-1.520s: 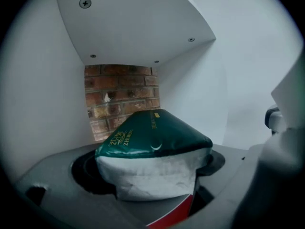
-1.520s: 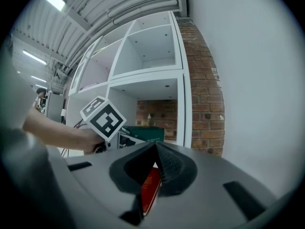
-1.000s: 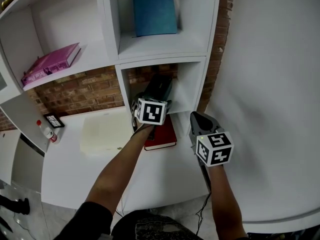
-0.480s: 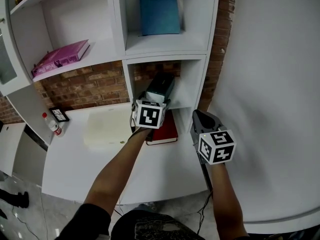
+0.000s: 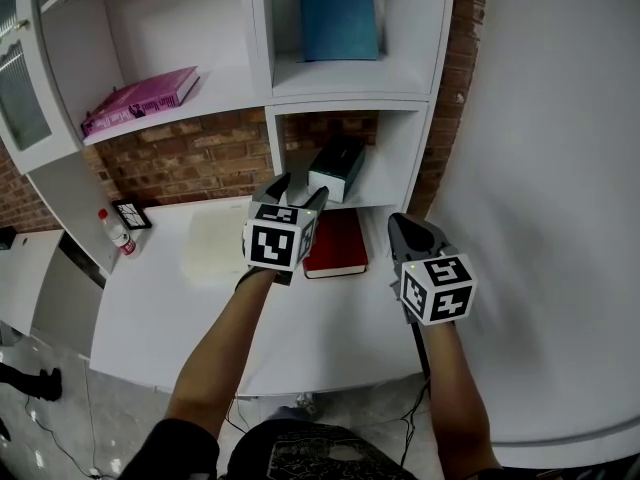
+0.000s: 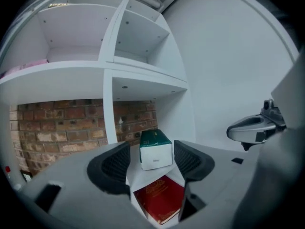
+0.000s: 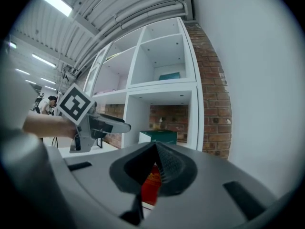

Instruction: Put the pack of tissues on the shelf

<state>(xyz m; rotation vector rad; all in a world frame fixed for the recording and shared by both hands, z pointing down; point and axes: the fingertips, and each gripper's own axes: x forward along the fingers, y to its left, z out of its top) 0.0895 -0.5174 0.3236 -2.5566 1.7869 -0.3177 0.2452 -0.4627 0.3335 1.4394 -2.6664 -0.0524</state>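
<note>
White shelf unit (image 5: 262,43) filled the top of the head view, with brick wall (image 5: 190,158) behind its lower part. The pack of tissues (image 5: 337,166), dark green with a white end, lay in the lower cubby (image 5: 395,168) at frame centre, on the cubby floor and clear of both side walls.

Left gripper (image 5: 297,190) sat just below and left of the cubby opening. Its jaws were closing with nothing pressed between the pads; the pack lay beyond the tips, untouched. Right gripper (image 5: 398,226) was at lower right over the desk edge, jaws together and empty.

Red book (image 5: 336,243) lay flat on the white desk (image 5: 170,318), directly below the cubby opening and between the two grippers. Pale flat pad (image 5: 212,246) lay left of the left gripper. At far left were a small white bottle with red cap (image 5: 116,231) and a small dark frame (image 5: 132,214), close together near the brick.

In the upper cubby a blue book (image 5: 338,16) stood against the back. On the open shelf at upper left a pink book (image 5: 140,98) lay flat. A glass-fronted door (image 5: 20,93) showed at the left edge.
</note>
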